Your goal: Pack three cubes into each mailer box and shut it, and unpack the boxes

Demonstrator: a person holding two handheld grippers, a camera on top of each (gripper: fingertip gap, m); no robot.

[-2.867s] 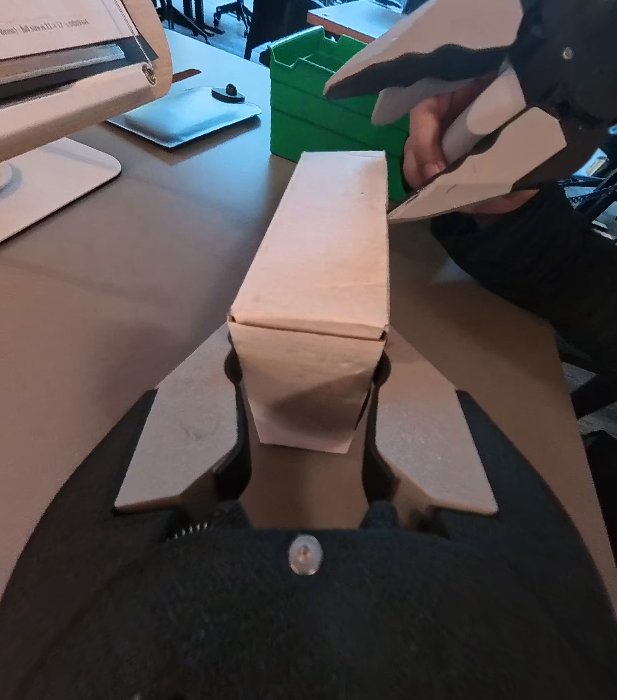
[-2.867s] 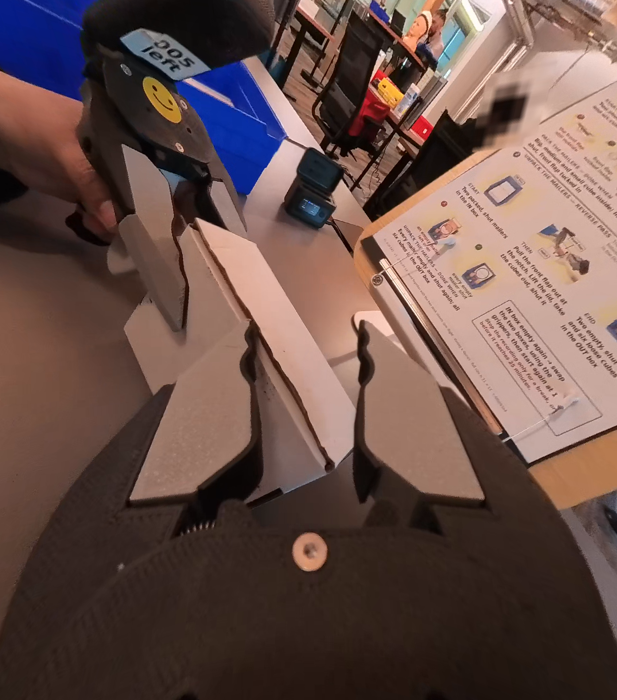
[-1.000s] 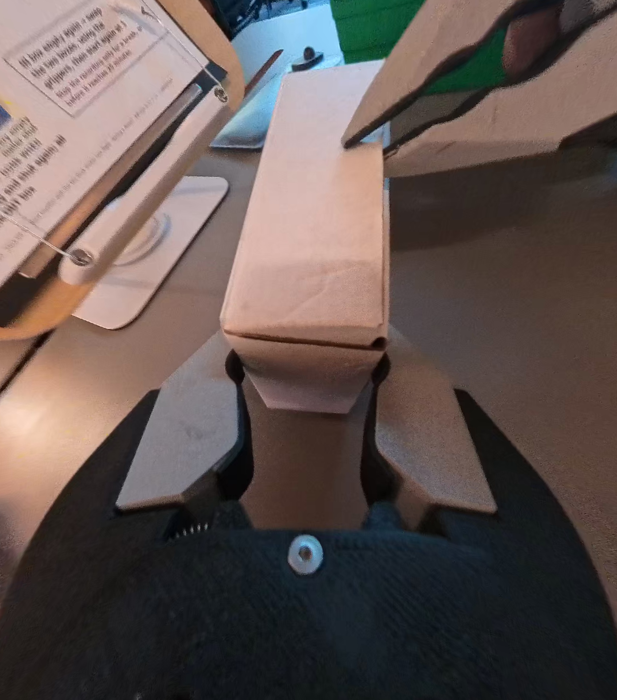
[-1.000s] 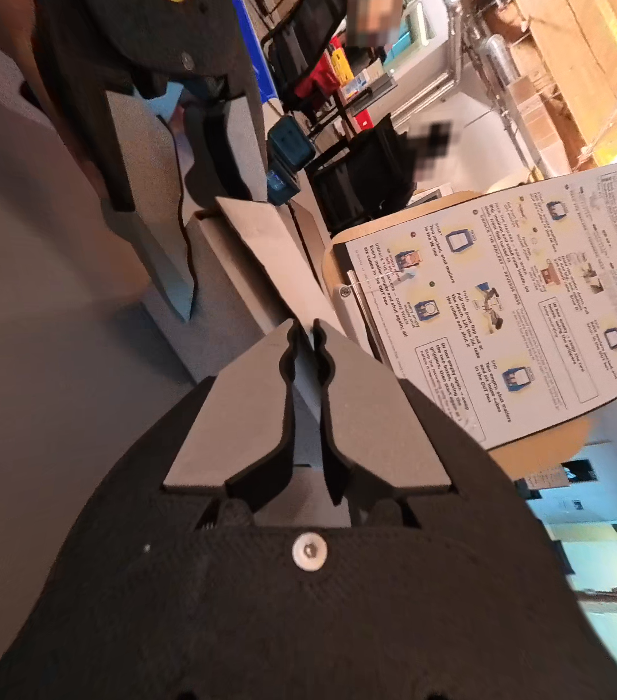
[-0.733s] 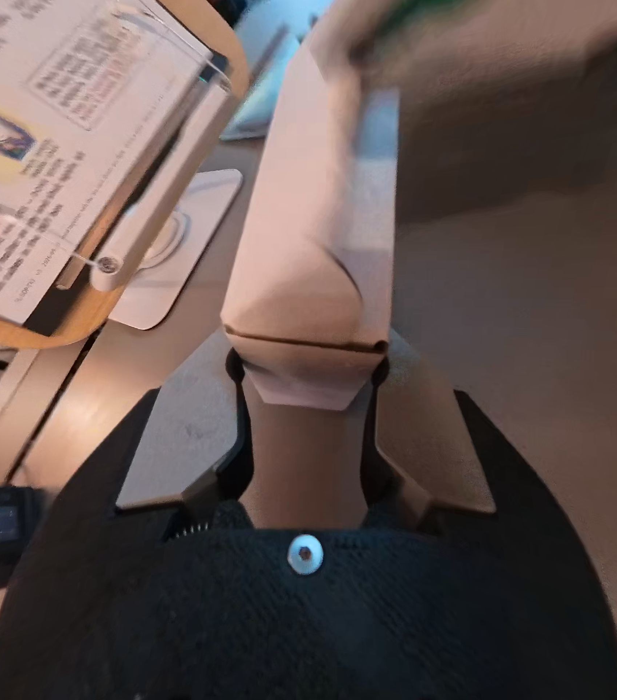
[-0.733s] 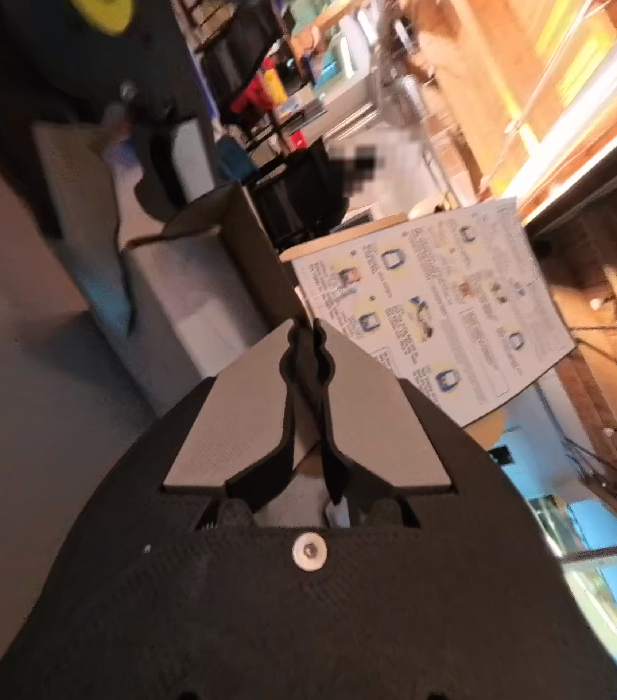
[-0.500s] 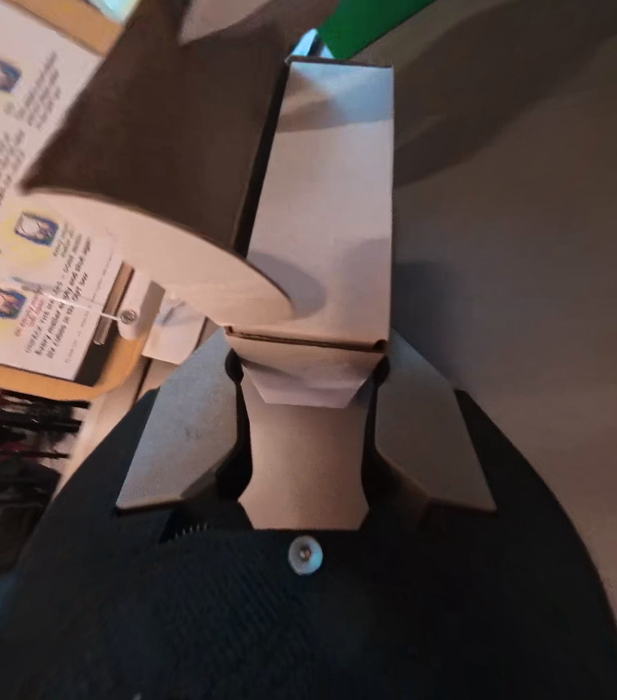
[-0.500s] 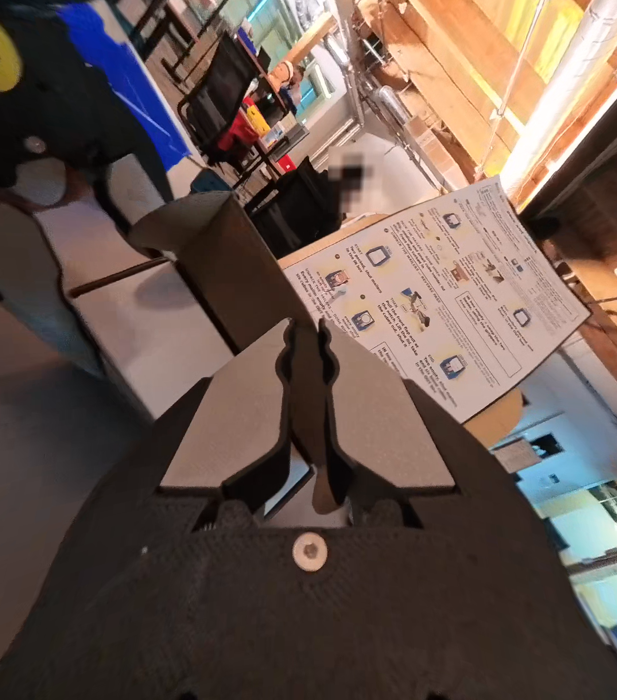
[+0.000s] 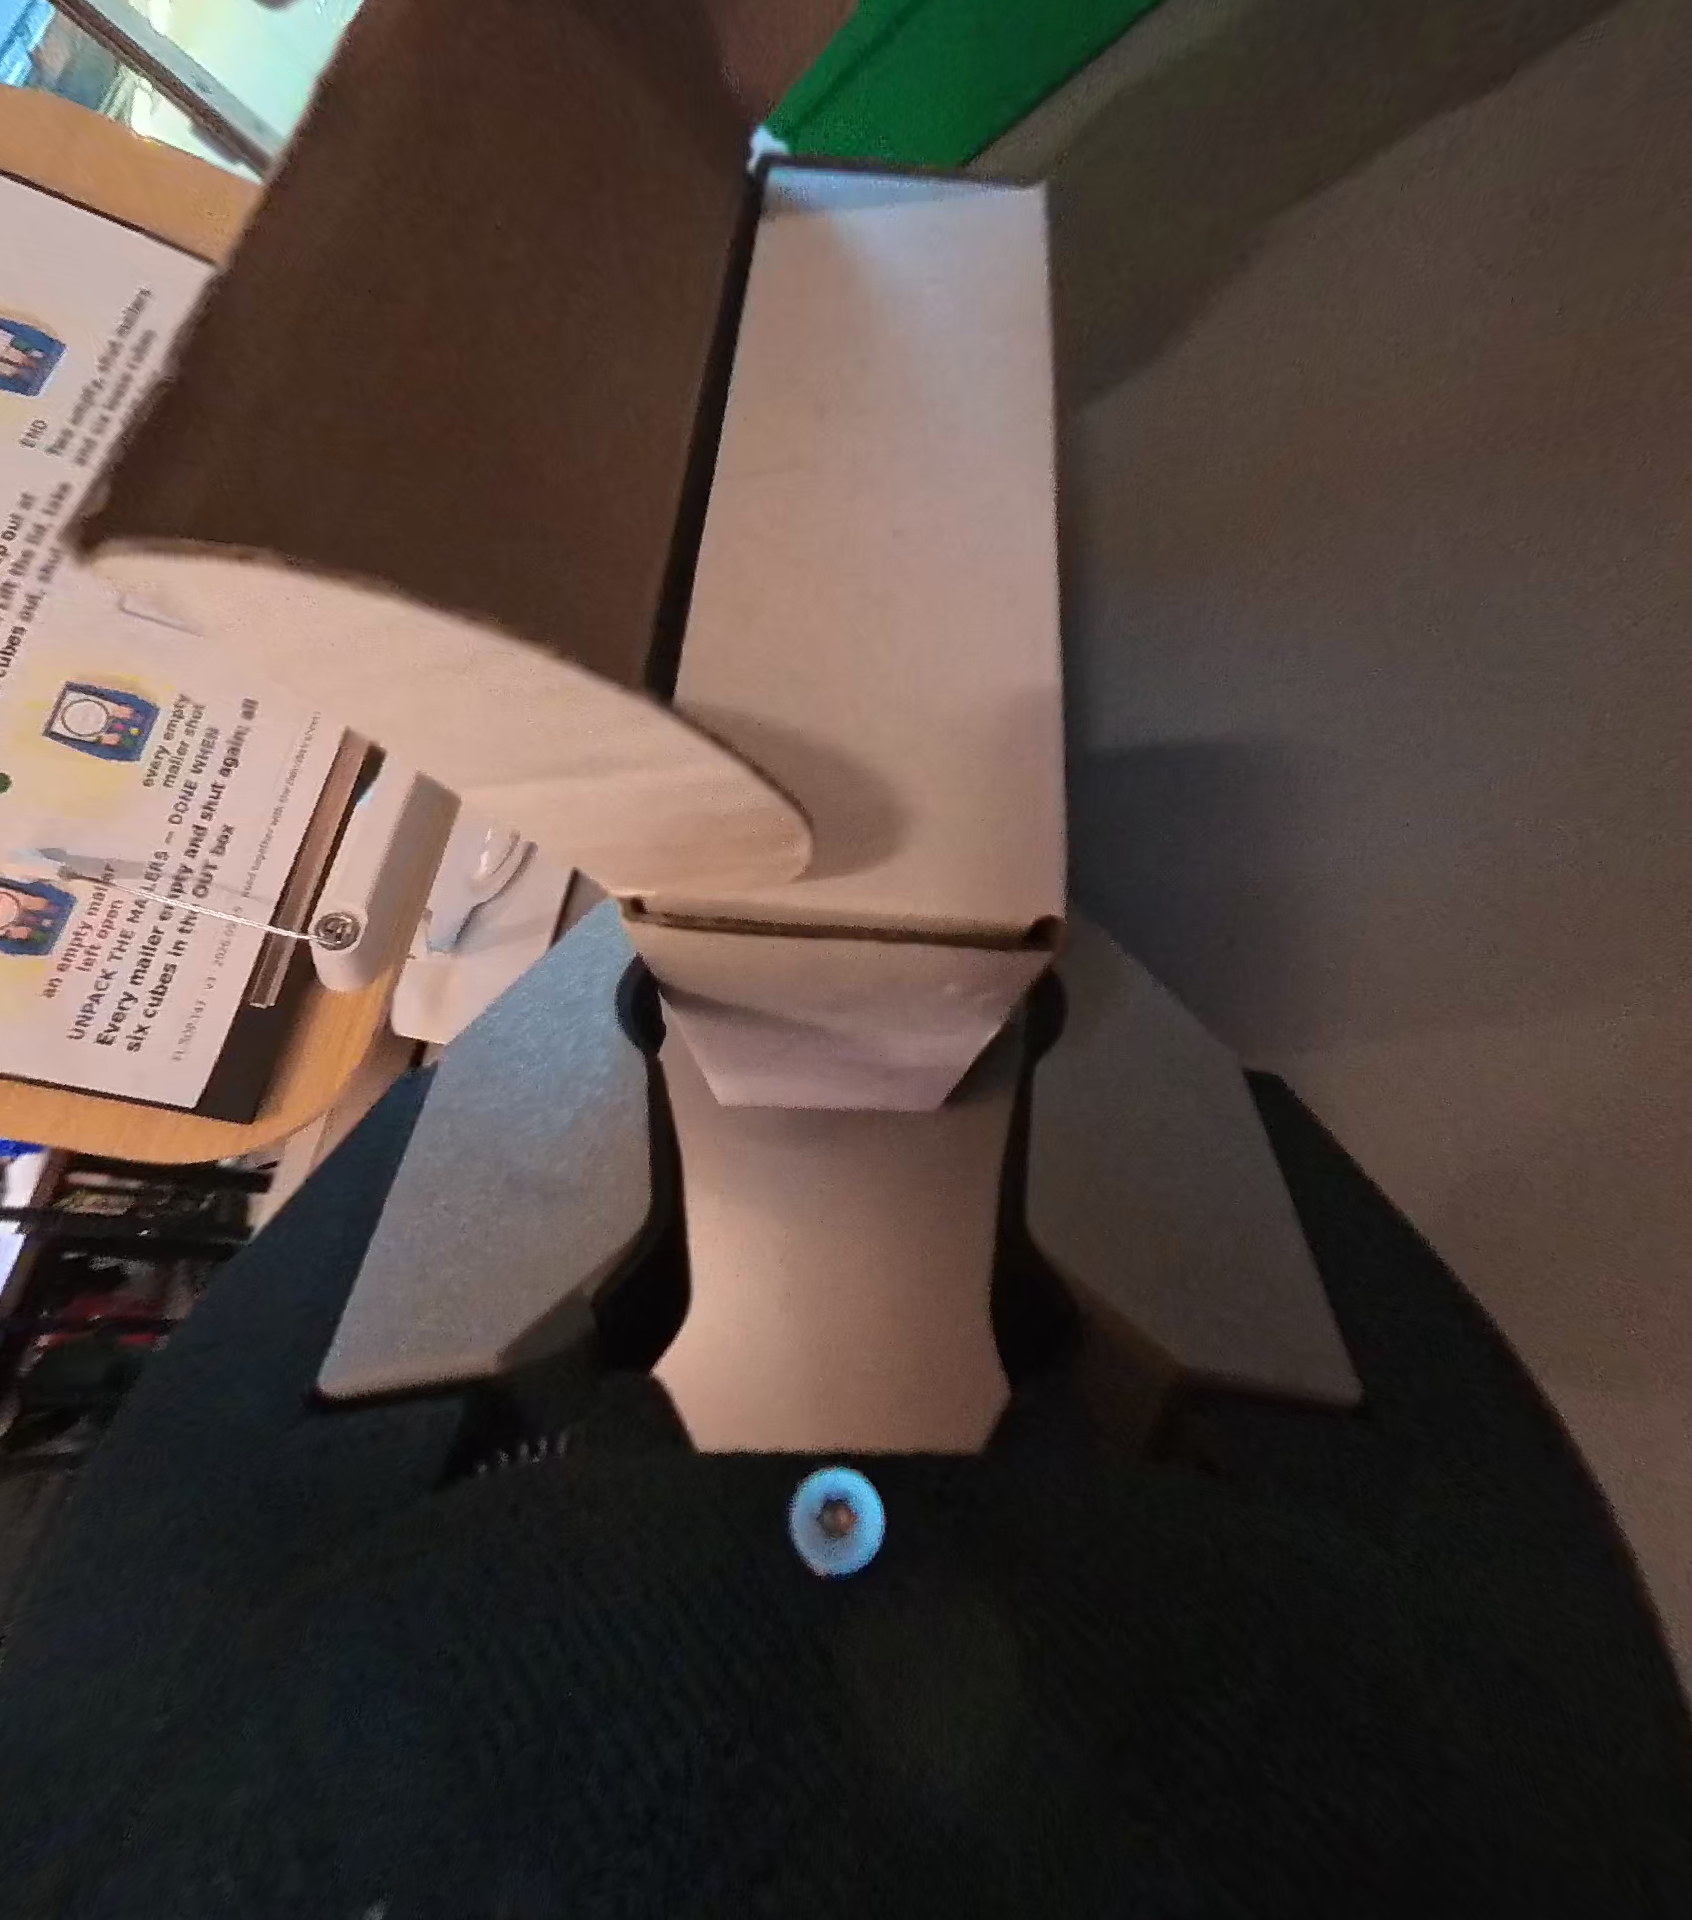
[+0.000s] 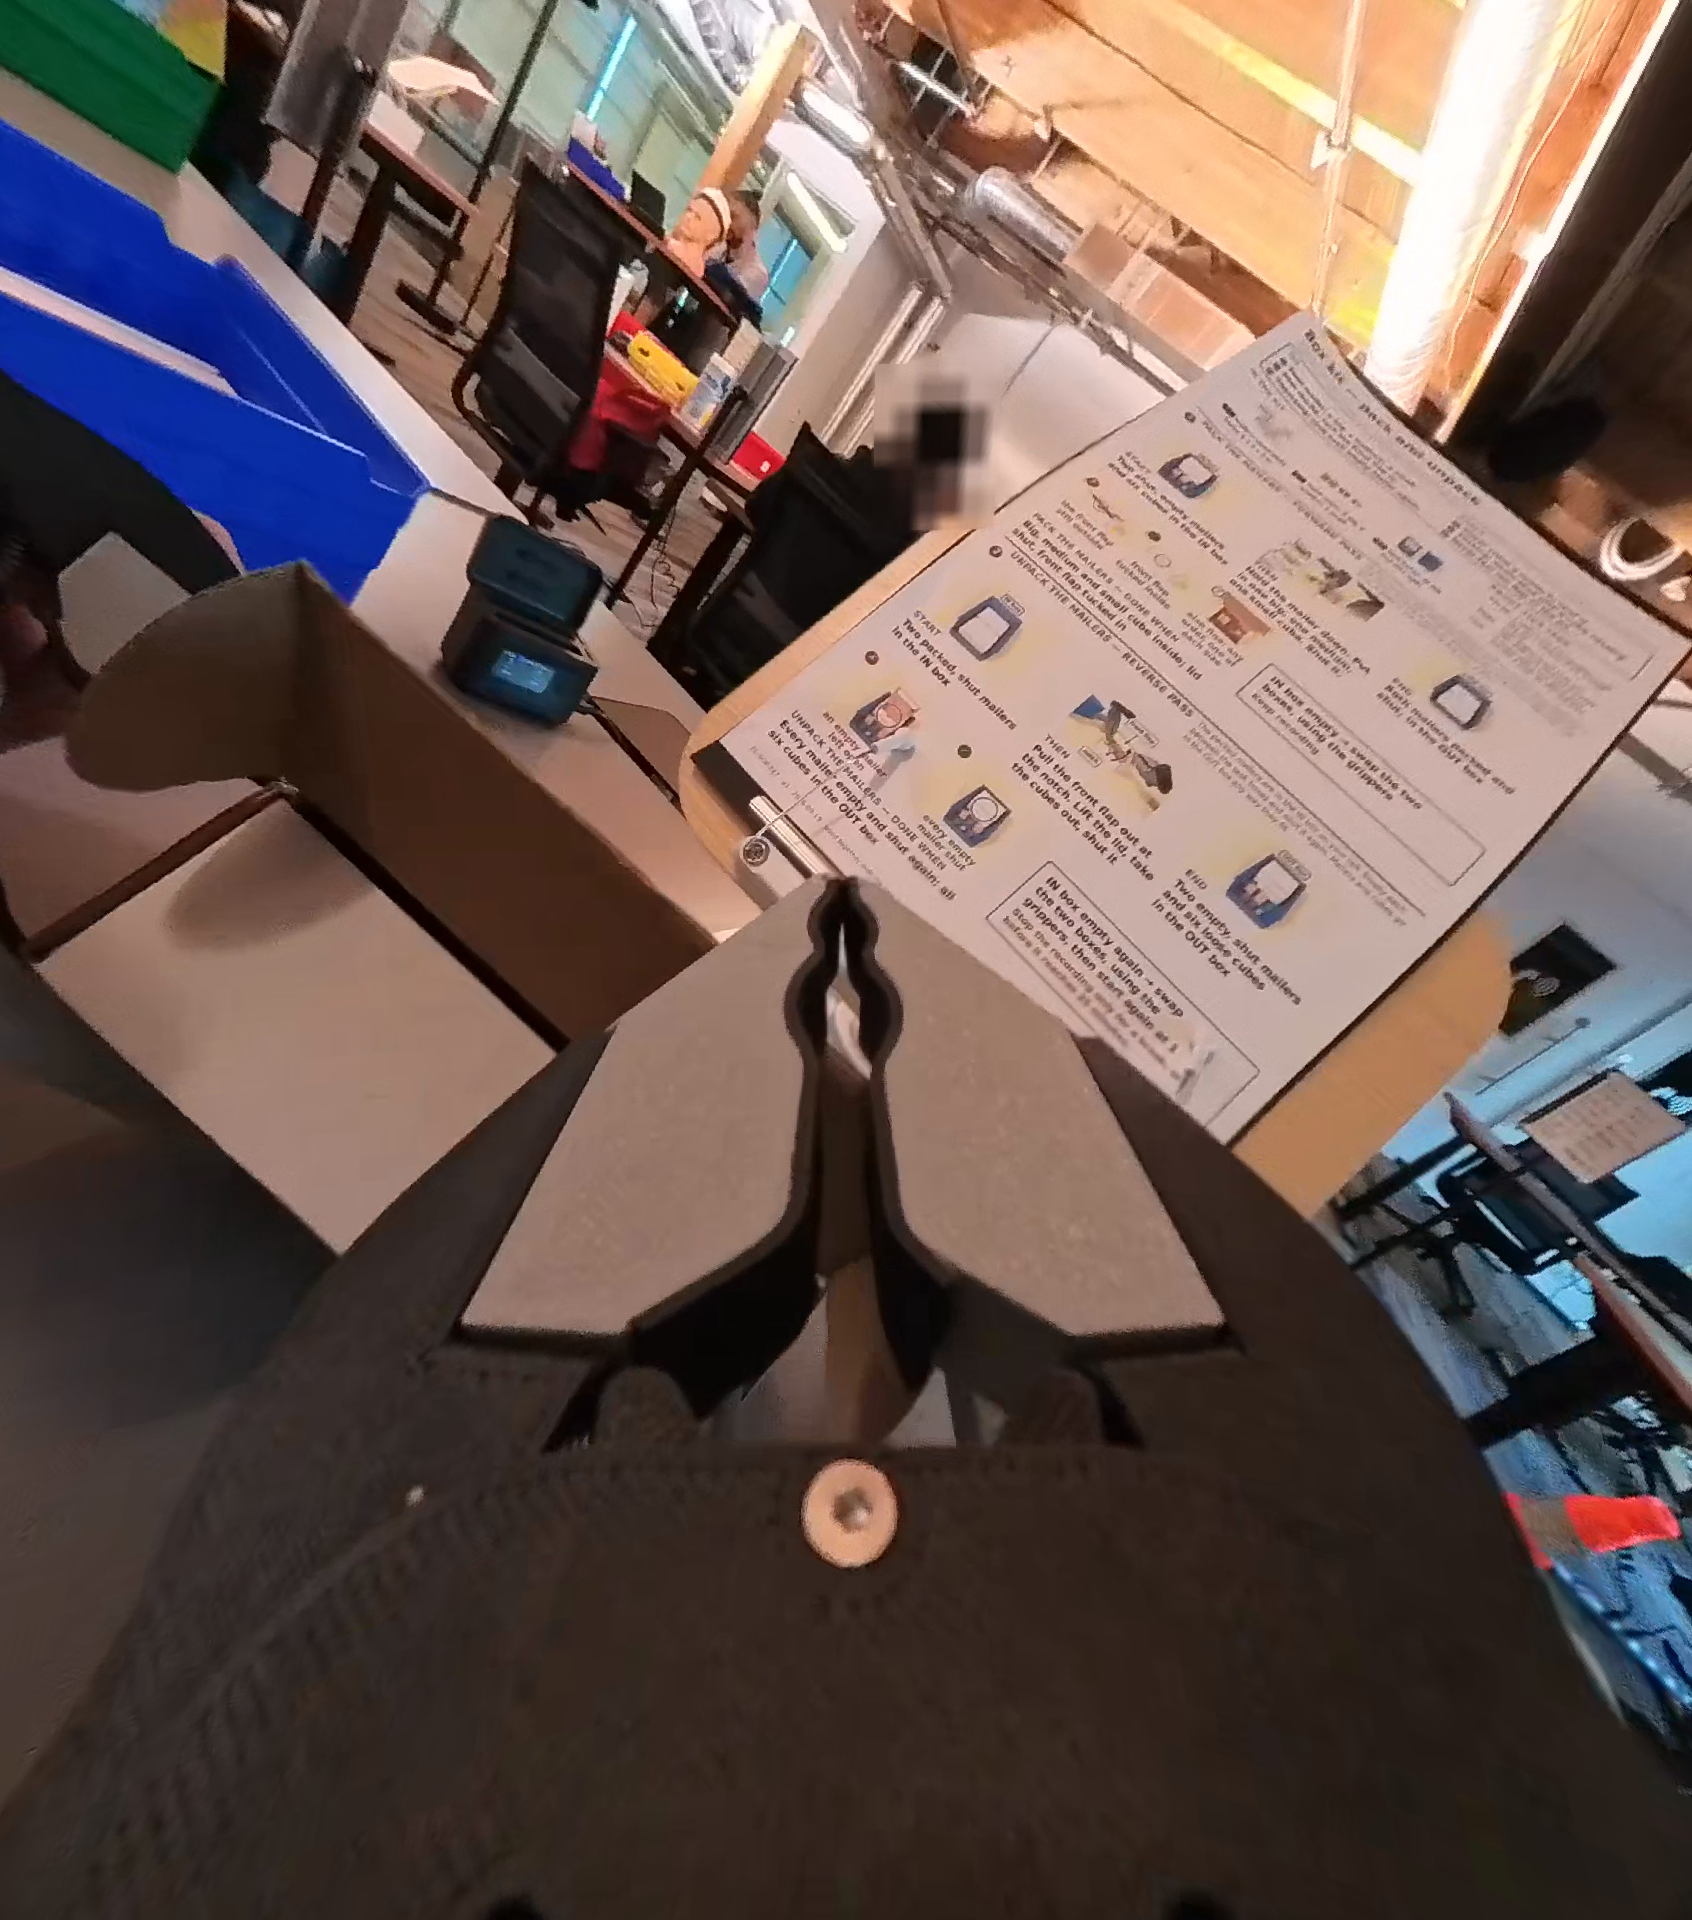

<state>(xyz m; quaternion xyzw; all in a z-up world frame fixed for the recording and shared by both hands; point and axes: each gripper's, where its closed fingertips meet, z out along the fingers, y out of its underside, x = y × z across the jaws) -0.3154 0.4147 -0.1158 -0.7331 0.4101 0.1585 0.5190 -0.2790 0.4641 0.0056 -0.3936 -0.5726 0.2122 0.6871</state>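
One grey table [image 9: 1444, 727]. One blue plastic bin [image 10: 146, 343] at its far edge; one green plastic bin [image 9: 925, 73] opposite. One printed instruction sheet on a wooden board [image 10: 1185, 748]. One white cardboard mailer box [image 9: 883, 540], lid [image 9: 468, 343] raised, brown inside showing. Two grippers: left gripper [image 9: 842, 997], jaws clamped on the box's near end flap; right gripper [image 10: 844, 914], jaws pinched together on the lid's edge. One small black device [image 10: 520, 634] beyond. No cubes visible.

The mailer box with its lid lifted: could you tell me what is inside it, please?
Its inside is not visible. The left wrist view shows only the mailer box outer wall and the brown underside of the raised lid; the right wrist view shows the same lid from outside. Any cubes are hidden.
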